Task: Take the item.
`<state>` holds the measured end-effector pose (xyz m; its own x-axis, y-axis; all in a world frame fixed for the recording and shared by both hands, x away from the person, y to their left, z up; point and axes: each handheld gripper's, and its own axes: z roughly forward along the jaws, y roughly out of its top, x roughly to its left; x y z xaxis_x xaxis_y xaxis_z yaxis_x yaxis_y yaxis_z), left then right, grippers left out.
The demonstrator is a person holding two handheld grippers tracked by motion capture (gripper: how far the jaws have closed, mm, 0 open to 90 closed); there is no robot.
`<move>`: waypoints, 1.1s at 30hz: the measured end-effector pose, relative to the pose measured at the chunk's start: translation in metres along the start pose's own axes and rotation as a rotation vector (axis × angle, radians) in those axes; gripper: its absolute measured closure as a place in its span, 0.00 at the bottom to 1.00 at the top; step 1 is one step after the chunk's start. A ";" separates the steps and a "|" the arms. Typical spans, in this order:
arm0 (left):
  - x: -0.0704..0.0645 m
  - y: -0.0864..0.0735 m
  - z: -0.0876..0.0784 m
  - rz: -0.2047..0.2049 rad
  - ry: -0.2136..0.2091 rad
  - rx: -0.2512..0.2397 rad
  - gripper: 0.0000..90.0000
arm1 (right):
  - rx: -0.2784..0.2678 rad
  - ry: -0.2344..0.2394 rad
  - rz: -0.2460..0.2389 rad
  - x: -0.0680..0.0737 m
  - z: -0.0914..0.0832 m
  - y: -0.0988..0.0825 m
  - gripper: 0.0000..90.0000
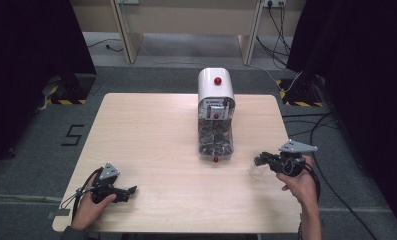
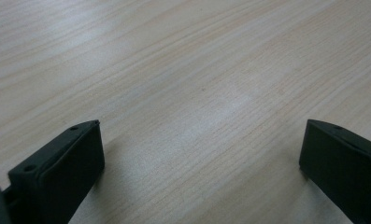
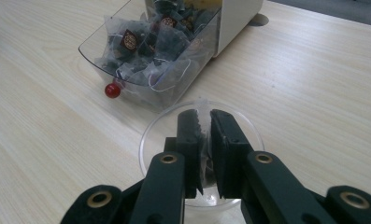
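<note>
Pale wood-grain table (image 1: 156, 140) carries the whole scene, grey carpet around it. Left gripper (image 1: 131, 190) sits low at the near left of the table, held in the person's left hand (image 1: 88, 207), cable looping off behind it; jaws point toward the table's middle. Its own view has the two black jaws wide apart, released, bare tabletop (image 2: 197, 93) between and ahead of them, holding nothing. Ahead of and between the two grippers, well apart from the left one, stands a white dispenser (image 1: 215, 87) with a red knob (image 1: 217, 81) on its rounded top. A clear drawer (image 1: 215, 142) is pulled out from its front toward the person, packed with small translucent sachets carrying dark labels; a second red knob (image 1: 215, 159) marks the drawer's near end. In the right gripper view, drawer (image 3: 141, 60) and sachets (image 3: 148, 42) lie beyond the jaw tips, up and to the left, red knob (image 3: 112, 90) just short of them. Right gripper (image 1: 256, 160), in the person's right hand (image 1: 298, 182), hovers at the near right of the table, grey plate on top, jaws aimed left. They are clenched on a pale translucent sachet (image 3: 203, 135), pinched between the two pads. Directly under the jaw tips sits a clear round dish (image 3: 150, 135), near the drawer's front. Whether the sachet touches the dish cannot be told.
</note>
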<state>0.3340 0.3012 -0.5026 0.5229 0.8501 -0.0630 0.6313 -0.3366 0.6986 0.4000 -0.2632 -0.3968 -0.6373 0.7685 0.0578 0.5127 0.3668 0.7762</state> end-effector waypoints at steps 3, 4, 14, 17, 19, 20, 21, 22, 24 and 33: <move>0.000 0.000 0.000 0.000 0.000 0.000 0.00 | -0.003 0.003 0.000 0.001 0.000 0.000 0.86; 0.000 0.000 0.000 0.000 0.000 0.000 0.00 | -0.003 0.003 0.000 0.001 0.000 0.000 0.86; 0.000 0.000 0.000 0.000 0.000 0.000 0.00 | -0.045 -0.018 0.013 0.002 -0.004 0.003 0.73; 0.000 0.000 0.000 0.000 0.000 0.000 0.00 | -0.062 -0.032 0.021 -0.001 -0.002 0.002 0.67; 0.000 0.000 0.000 0.000 0.000 0.000 0.00 | -0.067 -0.039 0.027 -0.001 -0.002 0.002 0.64; 0.000 0.000 0.000 0.000 0.000 0.000 0.00 | -0.072 -0.045 0.041 -0.002 -0.002 0.002 0.61; 0.000 0.000 0.000 0.000 0.000 0.000 0.00 | -0.080 -0.051 0.053 -0.003 -0.002 0.002 0.56; 0.000 0.000 0.000 0.000 0.000 0.000 0.00 | -0.080 -0.051 0.053 -0.003 -0.002 0.002 0.56; 0.000 0.000 0.000 0.000 0.000 0.000 0.00 | -0.086 -0.058 0.058 -0.004 -0.002 0.002 0.52; 0.000 0.000 0.000 0.000 0.000 0.000 0.00 | -0.106 -0.103 0.092 -0.011 -0.006 0.000 0.44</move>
<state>0.3340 0.3011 -0.5027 0.5228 0.8501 -0.0632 0.6315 -0.3364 0.6987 0.4032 -0.2747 -0.3938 -0.5249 0.8481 0.0714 0.4994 0.2389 0.8328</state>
